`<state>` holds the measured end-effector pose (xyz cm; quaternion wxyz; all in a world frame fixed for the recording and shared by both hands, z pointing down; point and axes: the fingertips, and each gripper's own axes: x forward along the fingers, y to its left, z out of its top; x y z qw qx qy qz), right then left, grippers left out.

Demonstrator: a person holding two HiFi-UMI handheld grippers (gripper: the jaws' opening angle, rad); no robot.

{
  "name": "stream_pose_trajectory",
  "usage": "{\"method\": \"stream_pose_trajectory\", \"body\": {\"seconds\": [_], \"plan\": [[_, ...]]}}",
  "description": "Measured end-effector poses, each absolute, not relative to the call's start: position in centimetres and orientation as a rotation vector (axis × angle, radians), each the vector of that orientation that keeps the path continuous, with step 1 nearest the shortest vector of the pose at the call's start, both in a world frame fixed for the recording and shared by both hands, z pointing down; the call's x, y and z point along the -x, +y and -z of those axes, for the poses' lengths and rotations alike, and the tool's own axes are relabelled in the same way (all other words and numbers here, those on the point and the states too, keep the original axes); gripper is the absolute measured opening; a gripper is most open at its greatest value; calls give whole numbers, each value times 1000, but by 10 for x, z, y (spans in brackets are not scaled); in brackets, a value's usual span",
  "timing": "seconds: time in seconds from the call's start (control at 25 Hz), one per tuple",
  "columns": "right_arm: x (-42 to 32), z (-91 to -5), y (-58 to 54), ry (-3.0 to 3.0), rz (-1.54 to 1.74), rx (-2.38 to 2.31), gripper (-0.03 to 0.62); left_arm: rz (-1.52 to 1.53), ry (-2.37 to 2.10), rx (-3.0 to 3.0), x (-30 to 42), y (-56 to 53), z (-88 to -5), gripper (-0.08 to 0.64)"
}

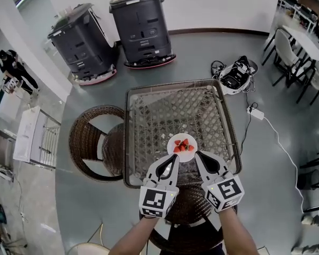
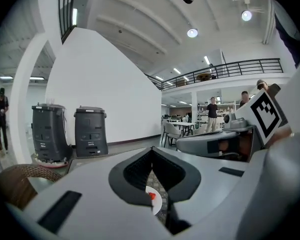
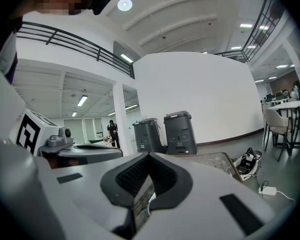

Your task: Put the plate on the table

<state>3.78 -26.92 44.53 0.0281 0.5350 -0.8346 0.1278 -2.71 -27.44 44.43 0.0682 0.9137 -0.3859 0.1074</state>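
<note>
In the head view, the plate (image 1: 187, 155) of strawberries (image 1: 182, 145) is seen over the near part of the wicker table (image 1: 128, 142). The left gripper (image 1: 173, 158) and right gripper (image 1: 198, 155) are set against its near rim, one on each side. Whether the plate rests on the table cannot be told. Square black-and-white markers (image 1: 154, 202) are carried on both cubes. Labels on the two dark machines (image 1: 141, 25) beyond the table are too small to be read.

In the left gripper view, the jaws are drawn to a narrow slit, with plate and strawberries glimpsed through it. People (image 2: 212, 113) far beyond the table are shown only here.

In the right gripper view, the jaws are likewise nearly closed, and a white sliver of plate is seen through them.
</note>
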Motion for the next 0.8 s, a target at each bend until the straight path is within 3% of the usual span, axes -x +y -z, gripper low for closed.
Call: {"method": "stream_pose_trajectory", "body": {"seconds": [0.8], "plan": [[-27,-410,-263,-2650,-316,-1640,5,-304,-1177,-2803,28,-265,-414,8]]}}
